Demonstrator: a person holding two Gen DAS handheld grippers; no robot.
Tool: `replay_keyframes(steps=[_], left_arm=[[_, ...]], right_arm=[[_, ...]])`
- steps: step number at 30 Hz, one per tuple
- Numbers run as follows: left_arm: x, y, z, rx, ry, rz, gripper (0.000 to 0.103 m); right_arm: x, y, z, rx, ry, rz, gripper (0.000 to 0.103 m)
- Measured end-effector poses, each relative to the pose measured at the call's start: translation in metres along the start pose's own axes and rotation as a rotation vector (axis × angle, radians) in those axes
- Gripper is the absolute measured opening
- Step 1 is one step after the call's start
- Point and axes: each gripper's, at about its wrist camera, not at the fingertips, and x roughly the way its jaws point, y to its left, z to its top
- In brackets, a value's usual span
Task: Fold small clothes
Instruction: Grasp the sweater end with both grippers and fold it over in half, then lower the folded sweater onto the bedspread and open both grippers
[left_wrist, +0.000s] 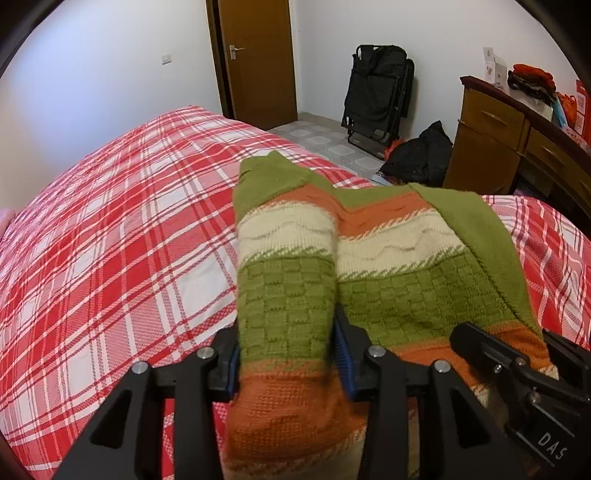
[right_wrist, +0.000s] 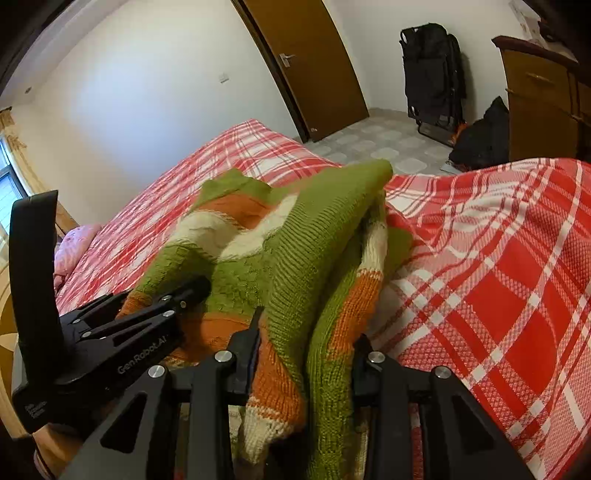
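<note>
A small knitted sweater in green, cream and orange stripes lies on the red plaid bed. My left gripper is shut on the sweater's near left part, a sleeve or folded edge bunched between its blue pads. My right gripper is shut on the sweater's near right edge, with green and orange folds bunched between its fingers. The right gripper shows at the lower right of the left wrist view; the left gripper shows at the left of the right wrist view. Both hold the near hem close together.
The bed's far edge drops to a tiled floor. A brown door, a folded black chair, a black bag and a wooden dresser stand beyond. A pink pillow lies at the bed's left end.
</note>
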Motion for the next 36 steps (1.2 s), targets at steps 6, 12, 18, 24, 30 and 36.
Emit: replay_keyframes(steps=[6,12,18,24,30,36], left_arm=[[0.006,0.01,0.001,-0.043,0.027,-0.004,0.059],[0.003,0.024,-0.007,-0.081,0.049,0.049,0.098],[-0.02,0.066,-0.037,-0.199,0.06,-0.024,0.103],[-0.046,0.077,-0.065,-0.248,0.069,0.005,0.103],[-0.047,0.073,-0.072,-0.242,0.09,0.06,0.103],[-0.046,0.072,-0.08,-0.236,0.117,0.097,0.103]], right_arm=[[0.004,-0.003,-0.002,0.022,0.032,0.0,0.036],[0.007,-0.019,0.0,0.106,0.067,0.076,0.04],[-0.015,-0.026,-0.015,0.125,0.083,0.083,0.047],[-0.062,0.0,-0.011,-0.006,-0.041,-0.103,0.047],[-0.08,0.065,-0.03,-0.304,-0.07,-0.104,0.026],[-0.043,0.075,-0.064,-0.378,0.092,-0.089,0.018]])
